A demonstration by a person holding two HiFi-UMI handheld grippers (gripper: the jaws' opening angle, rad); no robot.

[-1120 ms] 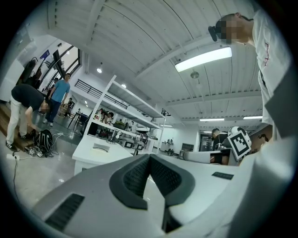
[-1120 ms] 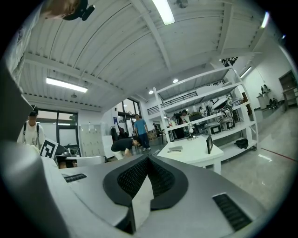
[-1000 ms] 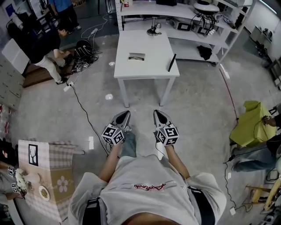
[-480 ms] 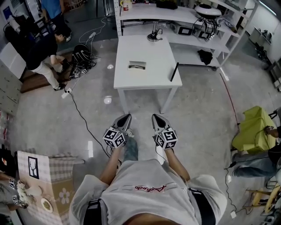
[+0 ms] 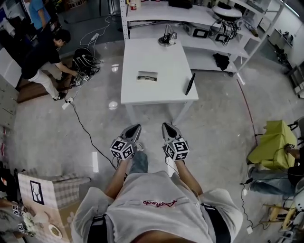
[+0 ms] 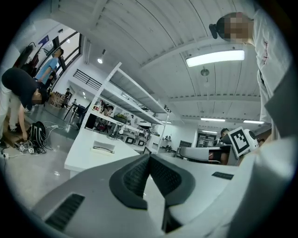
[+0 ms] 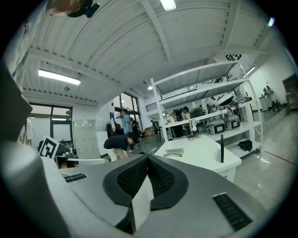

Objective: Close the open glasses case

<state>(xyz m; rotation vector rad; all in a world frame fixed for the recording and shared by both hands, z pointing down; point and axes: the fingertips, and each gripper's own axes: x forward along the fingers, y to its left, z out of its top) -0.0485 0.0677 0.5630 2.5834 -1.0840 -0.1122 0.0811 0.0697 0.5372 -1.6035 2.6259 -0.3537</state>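
A pale, flat open glasses case (image 5: 147, 76) lies near the middle of the white table (image 5: 161, 57), with dark glasses showing in it. It also shows far off in the left gripper view as the case (image 6: 103, 148) and in the right gripper view as the case (image 7: 173, 154). My left gripper (image 5: 136, 128) and right gripper (image 5: 166, 127) are held side by side over the floor, short of the table's near edge. Both point at the table. The left gripper (image 6: 149, 155) and the right gripper (image 7: 148, 158) are shut, with nothing between the pads.
A slim black object (image 5: 190, 84) lies near the table's right edge, and a small lamp (image 5: 166, 38) stands at its far end. White shelving (image 5: 190, 14) runs behind. A person (image 5: 42, 57) crouches by cables at left. A yellow-green cloth (image 5: 270, 140) sits at right, a patterned box (image 5: 47, 190) at lower left.
The table and case have come nearer in the head view as I moved forward. Both grippers kept side by side and stayed shut.
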